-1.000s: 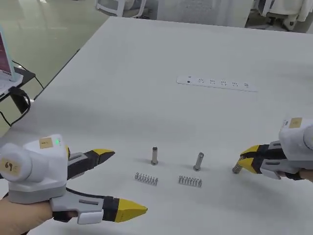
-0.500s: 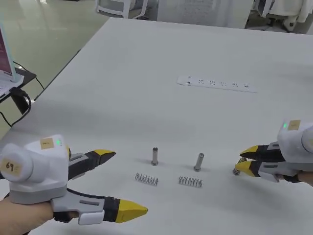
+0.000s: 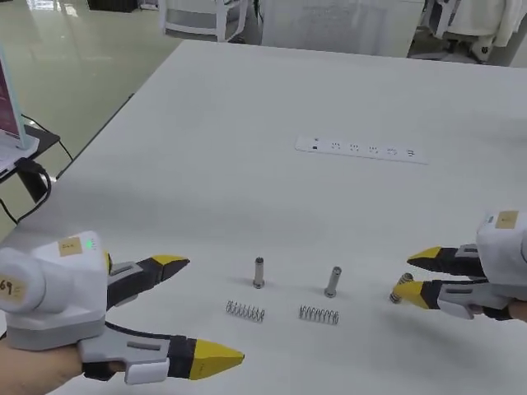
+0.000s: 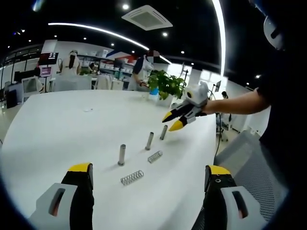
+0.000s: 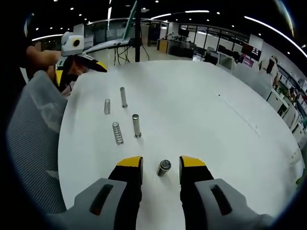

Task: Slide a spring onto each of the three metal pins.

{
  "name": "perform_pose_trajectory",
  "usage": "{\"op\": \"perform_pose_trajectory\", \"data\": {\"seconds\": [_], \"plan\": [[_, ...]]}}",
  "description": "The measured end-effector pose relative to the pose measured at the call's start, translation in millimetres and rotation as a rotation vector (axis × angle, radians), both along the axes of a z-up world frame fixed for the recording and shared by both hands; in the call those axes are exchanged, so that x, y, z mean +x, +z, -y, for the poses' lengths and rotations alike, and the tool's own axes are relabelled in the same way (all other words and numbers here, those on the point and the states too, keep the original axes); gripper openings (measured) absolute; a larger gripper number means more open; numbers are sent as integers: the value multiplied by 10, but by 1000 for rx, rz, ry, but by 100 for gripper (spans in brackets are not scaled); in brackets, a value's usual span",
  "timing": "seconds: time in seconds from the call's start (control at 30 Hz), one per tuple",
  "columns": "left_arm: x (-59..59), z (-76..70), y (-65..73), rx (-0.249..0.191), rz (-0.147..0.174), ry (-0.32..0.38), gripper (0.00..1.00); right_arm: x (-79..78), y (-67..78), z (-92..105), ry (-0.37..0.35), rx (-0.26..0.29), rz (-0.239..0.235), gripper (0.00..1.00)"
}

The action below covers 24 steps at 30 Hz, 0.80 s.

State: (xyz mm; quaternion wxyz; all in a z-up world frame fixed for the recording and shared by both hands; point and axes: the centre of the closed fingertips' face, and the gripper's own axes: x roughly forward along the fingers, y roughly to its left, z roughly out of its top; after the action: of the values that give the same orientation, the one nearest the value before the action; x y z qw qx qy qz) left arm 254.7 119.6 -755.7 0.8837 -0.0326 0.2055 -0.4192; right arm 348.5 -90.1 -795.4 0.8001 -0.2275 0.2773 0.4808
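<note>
Two bare metal pins [image 3: 258, 272] [image 3: 333, 281] stand upright mid-table, each with a loose spring [image 3: 245, 311] [image 3: 319, 315] lying in front of it. A third pin [image 3: 401, 288] at the right carries a coiled spring around it. My right gripper [image 3: 414, 276] is open, its yellow tips either side of that pin [image 5: 164, 167] without touching it. My left gripper [image 3: 198, 311] hangs wide open at the lower left, short of the pins, holding nothing. The left gripper view shows the row of pins [image 4: 122, 155] and the right gripper [image 4: 180, 117] beyond.
A white power strip [image 3: 362, 150] lies further back on the white table [image 3: 206, 140]. The table's left edge drops to the floor, where a stand with cables [image 3: 25, 156] sits. Office chairs [image 3: 198, 12] stand past the far edge.
My right gripper's jaws have parted from around the spring-covered pin and drawn back slightly to the right. The left gripper has stayed open and nearly still.
</note>
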Motion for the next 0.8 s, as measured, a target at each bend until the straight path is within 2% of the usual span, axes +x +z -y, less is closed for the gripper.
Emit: {"op": "perform_pose_trajectory", "data": {"seconds": [0.13,0.33,0.6,0.8], "plan": [[4,3,5,1,0,-2,94,-31,52,20,-3,3,25,32],[-8,27,-8,4,-3,-12,94,-92,68,48,0,4,21,33],[-14,25,-26,6,-5,-21,94,-159,135,97,13,-6,56,33],[-5,19,-21,5,-3,-20,93,-240,192,93,29,-4,62,33]]}}
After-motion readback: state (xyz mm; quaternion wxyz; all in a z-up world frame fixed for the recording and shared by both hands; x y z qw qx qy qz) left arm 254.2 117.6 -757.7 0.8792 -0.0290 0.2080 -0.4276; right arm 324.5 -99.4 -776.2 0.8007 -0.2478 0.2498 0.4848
